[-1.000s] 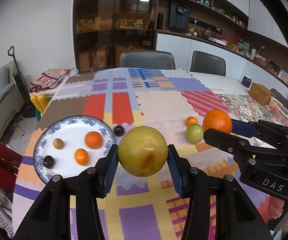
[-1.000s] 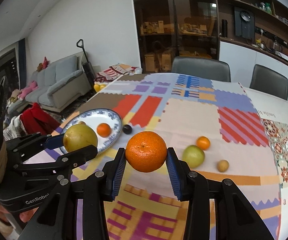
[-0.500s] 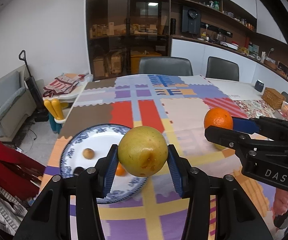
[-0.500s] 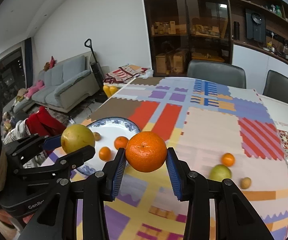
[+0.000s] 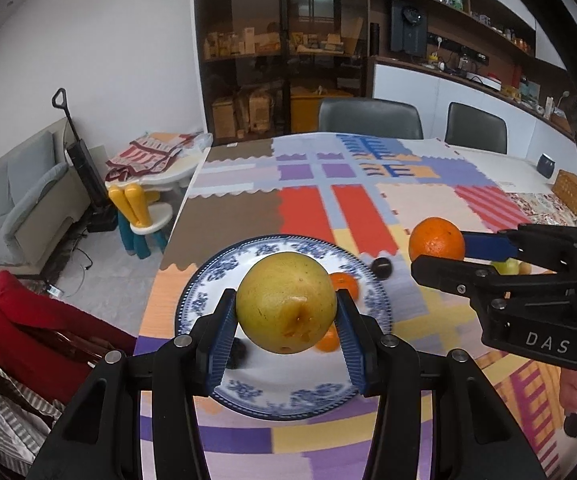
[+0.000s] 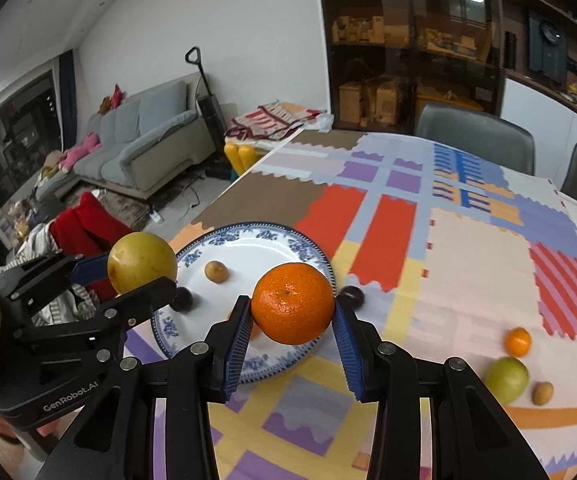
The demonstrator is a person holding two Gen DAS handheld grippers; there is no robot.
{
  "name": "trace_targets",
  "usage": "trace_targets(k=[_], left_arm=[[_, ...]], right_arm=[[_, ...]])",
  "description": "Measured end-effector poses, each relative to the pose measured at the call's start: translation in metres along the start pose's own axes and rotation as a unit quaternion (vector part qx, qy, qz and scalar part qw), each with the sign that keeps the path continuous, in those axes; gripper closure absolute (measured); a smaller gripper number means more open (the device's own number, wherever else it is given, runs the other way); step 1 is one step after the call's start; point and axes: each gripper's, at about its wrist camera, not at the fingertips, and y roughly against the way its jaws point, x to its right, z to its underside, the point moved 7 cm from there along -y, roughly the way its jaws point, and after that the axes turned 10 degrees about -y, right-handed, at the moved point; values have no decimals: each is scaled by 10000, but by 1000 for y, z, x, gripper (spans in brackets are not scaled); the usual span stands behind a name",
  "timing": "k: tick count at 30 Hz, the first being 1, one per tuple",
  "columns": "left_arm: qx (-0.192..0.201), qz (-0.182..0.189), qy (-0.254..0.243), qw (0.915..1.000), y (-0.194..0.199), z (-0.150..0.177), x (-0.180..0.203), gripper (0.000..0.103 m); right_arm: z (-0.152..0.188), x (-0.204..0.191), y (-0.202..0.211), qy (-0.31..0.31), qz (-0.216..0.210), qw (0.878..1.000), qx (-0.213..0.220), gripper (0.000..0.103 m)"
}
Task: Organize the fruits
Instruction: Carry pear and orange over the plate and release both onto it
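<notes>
We are carrying fruit over the blue-rimmed plate [image 5: 372, 300]: left gripper [image 5: 286, 314] clamping the yellow pear [image 5: 286, 302], right gripper [image 6: 292, 314] pinching the orange [image 6: 292, 302]. Next, lowering and releasing at the plate's empty six o'clock.

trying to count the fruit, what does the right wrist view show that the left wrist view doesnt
Only the right wrist view shows the small brown fruit on the plate and another brown fruit on the cloth by the green fruit.

Only the left wrist view shows a wicker basket at the table's far right.

Both show the left gripper shut on the yellow pear, the right gripper shut on the orange, the blue-and-white plate and a dark plum just beyond its rim.
</notes>
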Motion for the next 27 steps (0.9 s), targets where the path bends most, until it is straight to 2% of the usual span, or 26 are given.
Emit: trace_targets(k=[12,27], left_arm=[[-349,71,41,9994,-49,9,-34,56],[-809,304,123,9962,-96,16,-48,56]], right_arm=[[-13,-19,-68,181,-37,9987,-484,61],[-23,-14,-136,-36,-62,9933,-1152,61]])
